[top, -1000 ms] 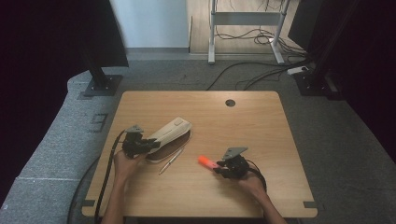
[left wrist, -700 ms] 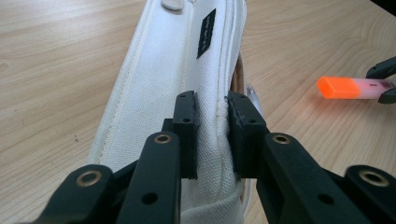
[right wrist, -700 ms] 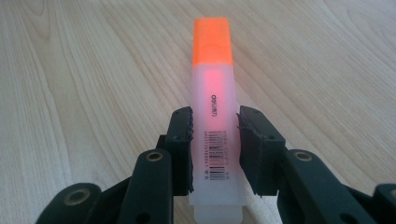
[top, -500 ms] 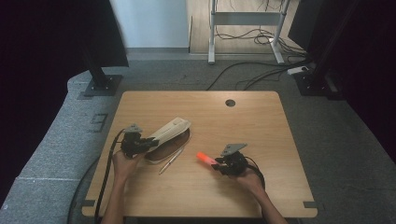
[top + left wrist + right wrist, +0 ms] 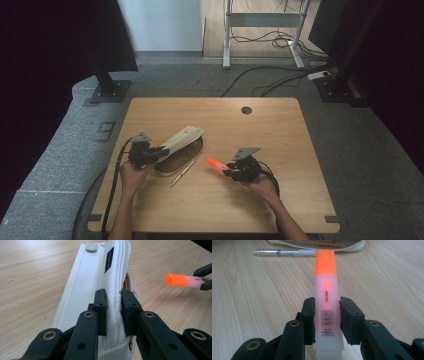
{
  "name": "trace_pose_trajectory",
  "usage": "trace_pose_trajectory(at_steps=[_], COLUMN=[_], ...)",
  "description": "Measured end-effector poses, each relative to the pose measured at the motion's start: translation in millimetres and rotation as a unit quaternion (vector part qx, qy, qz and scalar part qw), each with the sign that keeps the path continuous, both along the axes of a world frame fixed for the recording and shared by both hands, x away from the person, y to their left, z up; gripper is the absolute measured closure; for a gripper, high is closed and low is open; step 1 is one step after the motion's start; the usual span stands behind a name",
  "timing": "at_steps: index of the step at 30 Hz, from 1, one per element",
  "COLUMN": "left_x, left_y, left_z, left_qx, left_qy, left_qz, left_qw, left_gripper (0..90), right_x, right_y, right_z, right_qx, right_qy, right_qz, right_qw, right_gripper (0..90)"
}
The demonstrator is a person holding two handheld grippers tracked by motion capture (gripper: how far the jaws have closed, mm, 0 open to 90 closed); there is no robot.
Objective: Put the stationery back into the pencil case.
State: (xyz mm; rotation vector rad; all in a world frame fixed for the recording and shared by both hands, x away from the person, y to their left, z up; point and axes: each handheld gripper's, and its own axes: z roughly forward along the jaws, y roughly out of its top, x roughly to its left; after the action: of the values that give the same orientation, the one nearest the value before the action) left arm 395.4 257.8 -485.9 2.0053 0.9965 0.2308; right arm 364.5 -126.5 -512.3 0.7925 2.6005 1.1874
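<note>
Left gripper [image 5: 159, 151] fingers closed on white pencil case [image 5: 181, 140] flap, left of frame centre on tabletop [image 5: 280, 130]. Right gripper [image 5: 226, 170] fingers clamp orange highlighter [image 5: 215, 163], centre frame. Pen [image 5: 182, 172] beside case.

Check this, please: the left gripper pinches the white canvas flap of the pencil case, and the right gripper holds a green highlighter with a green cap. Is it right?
Not quite. The highlighter in the right gripper has a pale pink translucent body and an orange cap, not green; the right gripper view shows it clearly. The rest stands: the left gripper pinches the white canvas flap of the pencil case.
</note>
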Motion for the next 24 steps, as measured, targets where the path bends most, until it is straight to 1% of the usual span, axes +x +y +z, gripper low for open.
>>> trace_pose_trajectory(at_steps=[5,15,24], left_x=[-1.6,-2.7,-3.8], left_y=[0.0,1.8,2.5], left_z=[1.8,4.3,5.8], left_qx=[0.003,-0.003,-0.004], left_qy=[-0.007,-0.007,-0.009], left_qz=[0.002,0.005,0.004], left_qw=[1.0,1.0,0.9999], left_gripper=[76.6,76.6,76.7], right_x=[4.8,16.8,27.2], right_y=[5.7,18.5,31.7], right_z=[3.1,10.1,11.8], right_qx=[0.0,0.003,-0.004], right_qy=[-0.005,-0.008,-0.008], right_qz=[0.002,0.006,0.012], right_qw=[1.0,0.9999,0.9999], right_gripper=[65.2,65.2,65.1])
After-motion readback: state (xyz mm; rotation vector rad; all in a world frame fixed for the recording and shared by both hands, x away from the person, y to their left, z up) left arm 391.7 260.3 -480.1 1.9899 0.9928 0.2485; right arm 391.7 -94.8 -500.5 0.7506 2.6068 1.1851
